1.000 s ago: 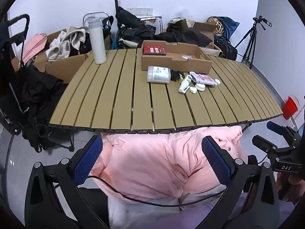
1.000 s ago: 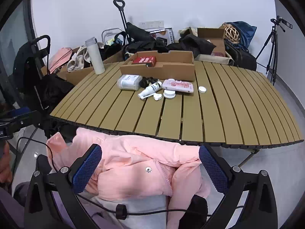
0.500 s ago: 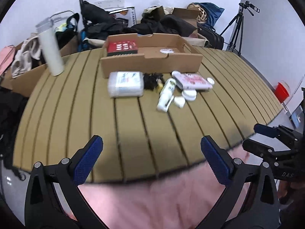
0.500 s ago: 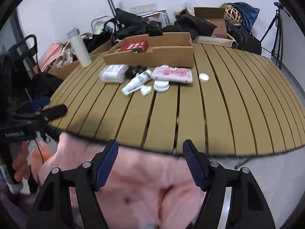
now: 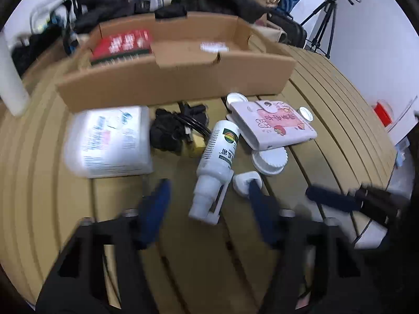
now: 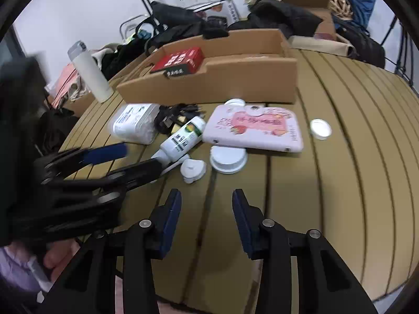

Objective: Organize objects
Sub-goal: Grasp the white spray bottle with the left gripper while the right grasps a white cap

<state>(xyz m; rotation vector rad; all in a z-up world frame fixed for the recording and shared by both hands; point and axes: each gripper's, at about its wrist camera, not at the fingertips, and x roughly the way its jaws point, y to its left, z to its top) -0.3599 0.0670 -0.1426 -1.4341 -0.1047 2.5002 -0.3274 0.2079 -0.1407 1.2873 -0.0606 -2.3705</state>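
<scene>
Slatted tan tabletop [image 6: 340, 183], cluttered. Left claw [image 5: 209, 201] wide, straddling lying white plastic bottle [image 5: 218, 154], likely for pickup. Right claw [image 6: 207, 204] part-open, empty.

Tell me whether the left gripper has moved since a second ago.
Yes. The left gripper has come forward over the table, its fingers now flanking the white bottle in front of the cardboard box.

Bare slats [image 6: 340, 183] right, clutter ahead: bottle [image 5: 218, 154], lid [image 6: 228, 156], cardboard box [image 6: 209, 83] behind
</scene>
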